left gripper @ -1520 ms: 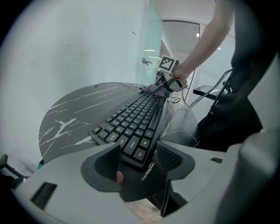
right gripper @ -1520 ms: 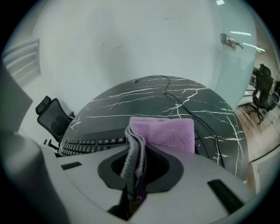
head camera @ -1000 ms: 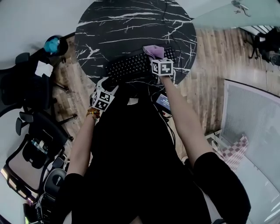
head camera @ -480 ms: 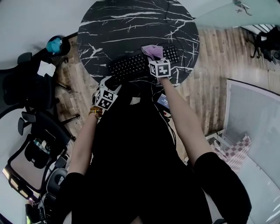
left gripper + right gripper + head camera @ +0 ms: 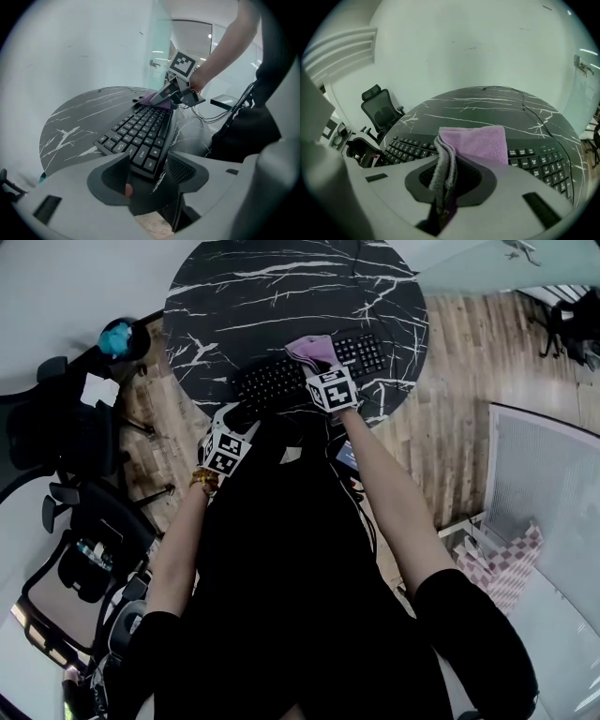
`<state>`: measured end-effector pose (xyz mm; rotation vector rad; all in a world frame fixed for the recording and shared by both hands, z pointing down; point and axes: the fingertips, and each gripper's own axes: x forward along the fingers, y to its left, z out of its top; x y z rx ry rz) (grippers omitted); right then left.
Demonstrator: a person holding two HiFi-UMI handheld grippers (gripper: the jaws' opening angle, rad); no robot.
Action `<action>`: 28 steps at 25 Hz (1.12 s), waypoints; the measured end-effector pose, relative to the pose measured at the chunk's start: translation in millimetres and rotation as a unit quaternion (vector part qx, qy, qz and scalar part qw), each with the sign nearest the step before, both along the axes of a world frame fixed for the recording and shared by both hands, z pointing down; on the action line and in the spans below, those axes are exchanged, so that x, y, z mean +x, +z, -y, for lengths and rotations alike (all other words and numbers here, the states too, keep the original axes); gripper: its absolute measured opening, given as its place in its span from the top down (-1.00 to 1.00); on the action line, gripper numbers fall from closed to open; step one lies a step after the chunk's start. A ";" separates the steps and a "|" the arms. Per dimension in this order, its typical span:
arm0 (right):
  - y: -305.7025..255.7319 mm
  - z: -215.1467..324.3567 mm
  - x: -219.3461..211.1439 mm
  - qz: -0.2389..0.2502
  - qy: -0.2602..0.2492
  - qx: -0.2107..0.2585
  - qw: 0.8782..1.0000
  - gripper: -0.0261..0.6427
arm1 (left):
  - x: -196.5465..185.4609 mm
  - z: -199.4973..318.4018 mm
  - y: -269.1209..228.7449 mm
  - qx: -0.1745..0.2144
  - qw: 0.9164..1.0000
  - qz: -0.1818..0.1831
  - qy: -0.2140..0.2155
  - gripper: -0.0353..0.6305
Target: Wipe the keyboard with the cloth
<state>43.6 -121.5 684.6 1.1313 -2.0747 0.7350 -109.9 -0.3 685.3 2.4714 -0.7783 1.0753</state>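
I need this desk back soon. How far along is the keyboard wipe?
Done: the right gripper is shut on the folded purple cloth, which already rests on the black keyboard, near its middle. In hand: wiping there, while the left gripper has its fingers apart at the keyboard's left end. Left: the keys toward that end and the number pad lie uncovered; which were already wiped cannot be told.

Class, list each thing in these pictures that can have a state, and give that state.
left claw, open, near end of the keyboard between its jaws
right claw, shut on the cloth
cloth, folded, one end pinched, the rest lying on the keys
keyboard, keys up on the table, partly under the cloth
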 end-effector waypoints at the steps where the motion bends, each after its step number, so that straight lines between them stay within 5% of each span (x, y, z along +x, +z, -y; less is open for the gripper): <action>1: -0.2 -0.4 -1.7 -0.001 -0.009 0.002 1.000 0.77 | 0.3 1.5 -0.7 0.000 1.000 -0.005 -0.004 0.13; 14: -2.6 -14.8 -44.3 -0.013 -0.119 0.026 0.992 0.77 | -0.6 1.8 -2.9 -0.007 1.000 -0.007 -0.016 0.13; 28: -4.2 -44.1 -116.5 -0.037 -0.265 0.041 0.963 0.77 | -0.6 1.8 -2.0 -0.002 1.000 -0.004 -0.012 0.13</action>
